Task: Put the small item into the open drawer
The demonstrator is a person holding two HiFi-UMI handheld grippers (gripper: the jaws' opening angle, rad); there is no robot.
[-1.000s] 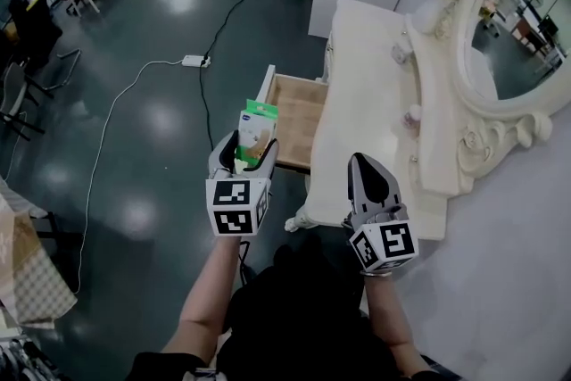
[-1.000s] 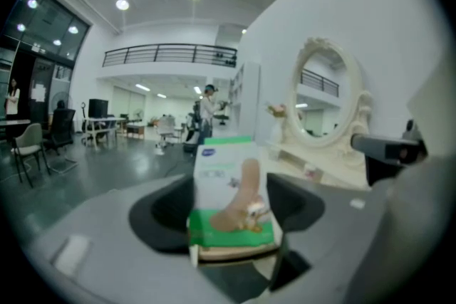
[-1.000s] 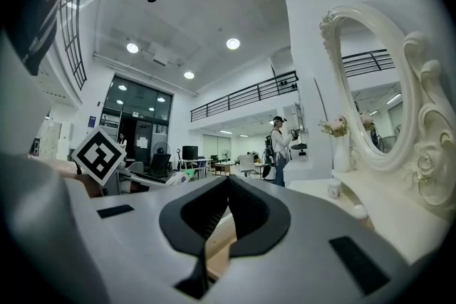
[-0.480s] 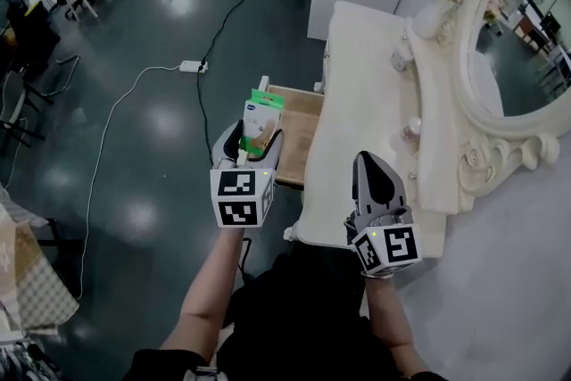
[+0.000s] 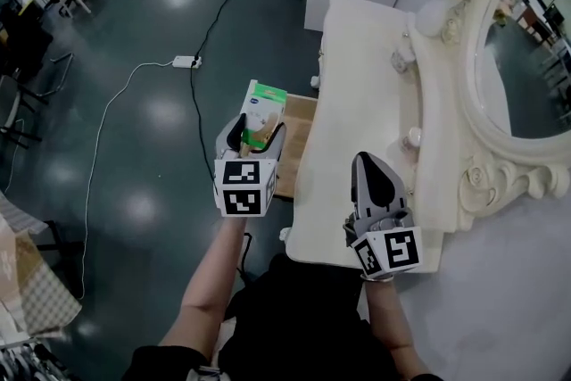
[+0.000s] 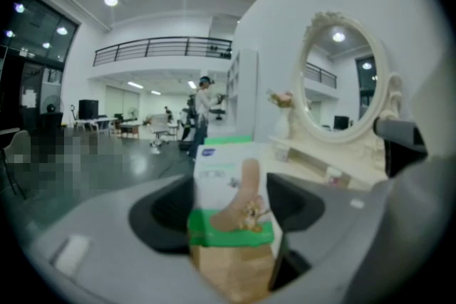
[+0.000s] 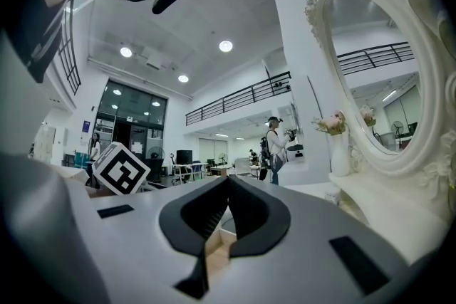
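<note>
While the small box [image 5: 264, 105] is pinched upright by the left gripper [image 5: 255, 135] near the open drawer [image 5: 297, 128], nothing is yet placed (the right gripper [image 5: 366, 165] is pressed together, empty); lowering and release are judged left.

Two grippers are in view: the left gripper [image 5: 256, 135] and the right gripper [image 5: 365, 160]. There is one small green-and-white box [image 5: 264, 103] and one open drawer [image 5: 298, 138]. One cream worktop [image 5: 348, 103] carries two small jars [image 5: 403, 60], the nearer jar [image 5: 412, 138] further right. There is one oval mirror [image 5: 526, 58], one flower vase [image 5: 437, 13], and one power strip [image 5: 186, 62] on the floor [image 5: 134, 147].
</note>
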